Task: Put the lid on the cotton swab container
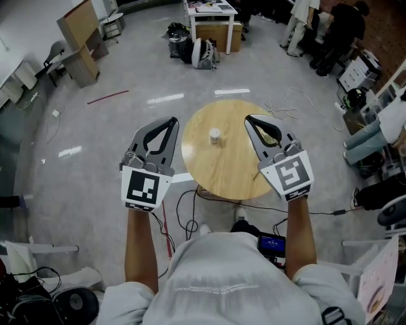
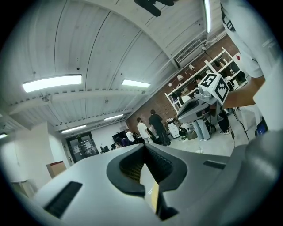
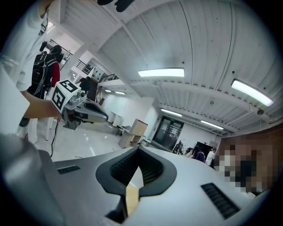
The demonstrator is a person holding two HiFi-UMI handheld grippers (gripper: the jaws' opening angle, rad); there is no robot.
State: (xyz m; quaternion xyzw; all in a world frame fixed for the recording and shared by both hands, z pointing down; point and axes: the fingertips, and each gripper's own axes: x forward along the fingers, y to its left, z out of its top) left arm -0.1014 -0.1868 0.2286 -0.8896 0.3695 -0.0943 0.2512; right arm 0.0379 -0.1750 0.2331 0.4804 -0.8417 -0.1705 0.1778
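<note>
A small white cotton swab container (image 1: 215,135) stands near the middle of a round wooden table (image 1: 231,178). It is too small to tell whether a lid sits on it, and no separate lid shows. My left gripper (image 1: 174,120) hangs left of the table, shut and empty. My right gripper (image 1: 248,119) is held over the table's right part, also shut with nothing in it. Both are raised and tilted upward. The left gripper view shows my closed jaws (image 2: 143,146) against the ceiling. The right gripper view shows the same (image 3: 137,149).
Cables run over the floor (image 1: 114,159) under and around the table. Bags (image 1: 204,53) and a white desk (image 1: 211,11) stand at the back. Wooden cabinets (image 1: 81,38) are at the far left. People (image 1: 339,32) and shelving are at the back right.
</note>
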